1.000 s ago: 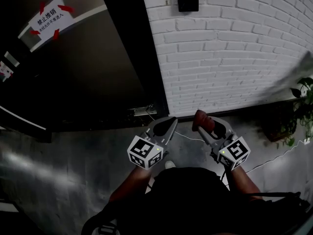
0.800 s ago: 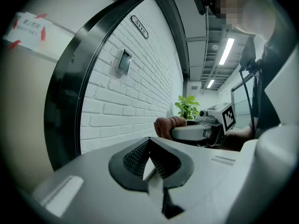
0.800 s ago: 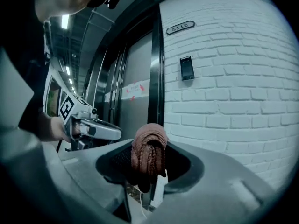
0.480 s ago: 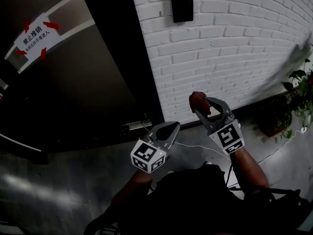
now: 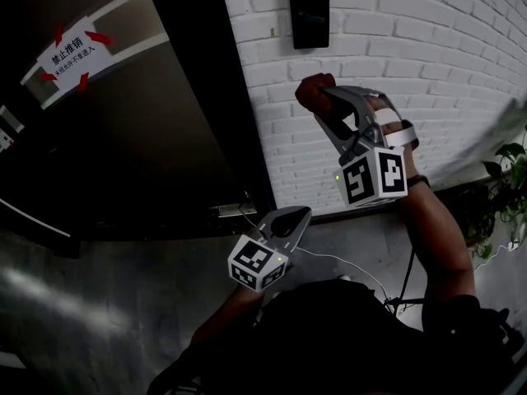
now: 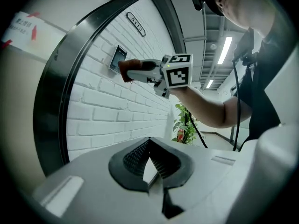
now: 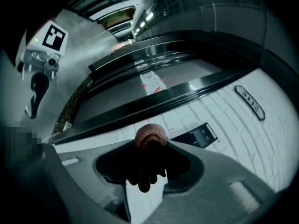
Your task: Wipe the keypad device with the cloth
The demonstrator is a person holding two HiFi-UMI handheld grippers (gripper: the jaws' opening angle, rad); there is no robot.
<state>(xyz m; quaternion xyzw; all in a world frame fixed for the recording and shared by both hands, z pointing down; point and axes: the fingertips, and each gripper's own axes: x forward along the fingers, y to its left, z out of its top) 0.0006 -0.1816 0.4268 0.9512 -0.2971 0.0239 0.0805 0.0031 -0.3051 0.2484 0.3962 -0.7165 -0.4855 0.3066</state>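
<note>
A black keypad device is fixed on the white brick wall; it also shows as a dark plate, the keypad device, in the right gripper view and as the keypad device in the left gripper view. My right gripper is raised just below it, shut on a bunched reddish-brown cloth, cloth. The cloth is short of the keypad, not touching. My left gripper hangs low near the door frame, jaws closed with nothing in them.
A dark door with a white warning sign stands left of the wall. A potted plant is at the right. A white cable runs over the grey floor.
My right gripper has risen with the cloth from floor height up the brick wall to just under the keypad. The left gripper has barely moved.
</note>
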